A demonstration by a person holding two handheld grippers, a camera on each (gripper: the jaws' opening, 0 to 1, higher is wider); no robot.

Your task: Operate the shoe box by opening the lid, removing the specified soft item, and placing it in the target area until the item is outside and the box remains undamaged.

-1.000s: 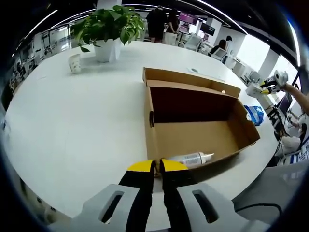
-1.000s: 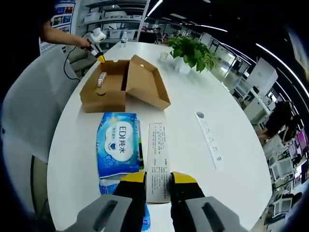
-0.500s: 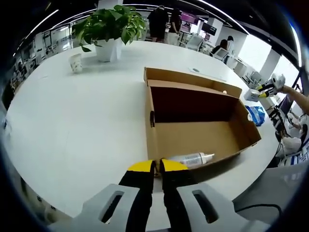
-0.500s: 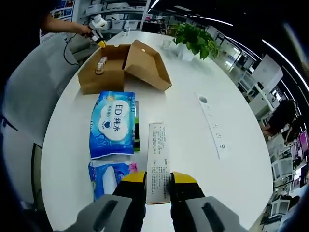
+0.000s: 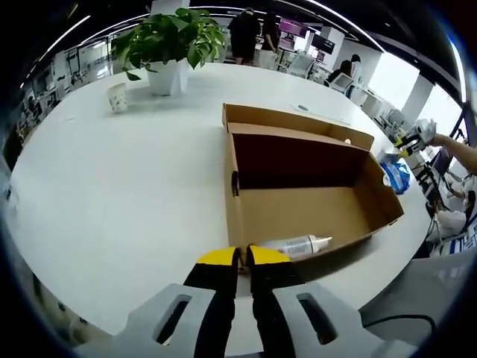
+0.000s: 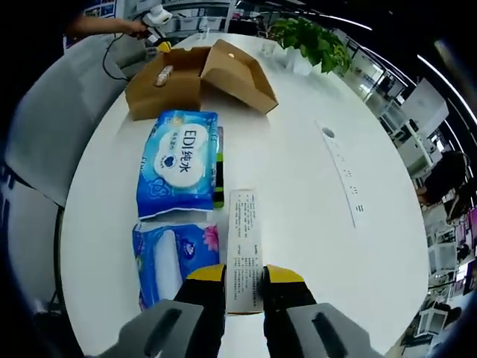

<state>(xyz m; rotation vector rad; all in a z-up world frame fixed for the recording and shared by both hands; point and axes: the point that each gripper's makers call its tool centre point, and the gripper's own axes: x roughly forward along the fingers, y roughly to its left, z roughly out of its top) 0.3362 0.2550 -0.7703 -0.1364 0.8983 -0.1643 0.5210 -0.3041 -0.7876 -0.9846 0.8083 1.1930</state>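
Note:
The brown shoe box (image 5: 298,212) lies open on the white table, its lid (image 5: 298,119) folded back. A clear bottle (image 5: 297,244) rests inside against the near wall. My left gripper (image 5: 241,257) is shut, and its yellow tips pinch the box's near corner. In the right gripper view the box (image 6: 168,86) is far off, with the left gripper (image 6: 158,19) at its far end. My right gripper (image 6: 244,274) is shut on a white printed leaflet (image 6: 244,239). A blue wet-wipe pack (image 6: 177,170) and a blue tissue pack (image 6: 171,257) lie to the left of it.
A potted plant (image 5: 170,41) and a paper cup (image 5: 115,97) stand at the table's far side. A thin white strip (image 6: 343,175) lies to the right of the leaflet. Grey chairs (image 6: 52,142) line the table edge. People and desks are in the background.
The right gripper view has pulled back from the box with the leaflet still held, so the tissue pack has come into view. The left gripper view has stayed still.

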